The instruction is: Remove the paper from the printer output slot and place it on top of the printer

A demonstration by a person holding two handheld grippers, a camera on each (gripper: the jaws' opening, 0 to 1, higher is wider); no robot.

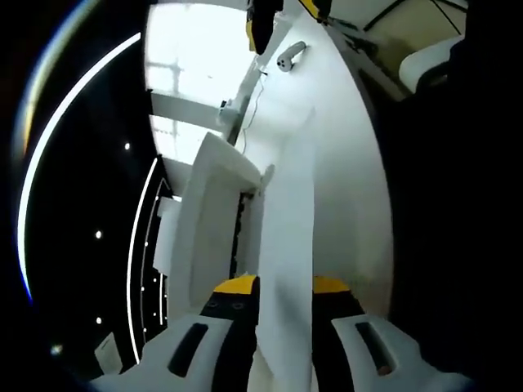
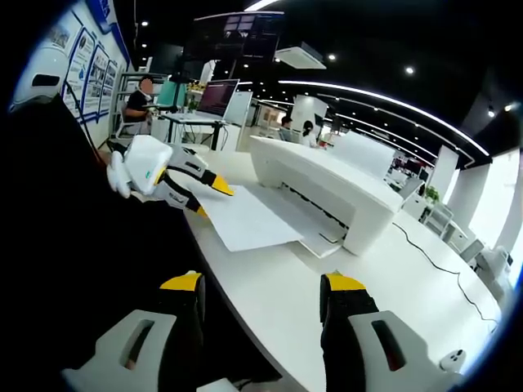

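In the left gripper view the paper (image 1: 286,245) runs up between the jaws of the left gripper (image 1: 286,314), clamped at its near edge; its lower end is cut off by the frame. The view is rolled, so the printer (image 1: 208,220) appears on edge. In the right gripper view the left gripper (image 2: 204,192) holds the sheet (image 2: 245,219), which lies low over the white table (image 2: 384,286) just beside the printer (image 2: 319,184); whether it has fully left the output slot (image 2: 315,214) is hard to judge. The right gripper (image 2: 261,286) stands wide and empty above the table edge. An open office extends behind, with a seated person (image 2: 139,102) and monitor (image 2: 216,96).
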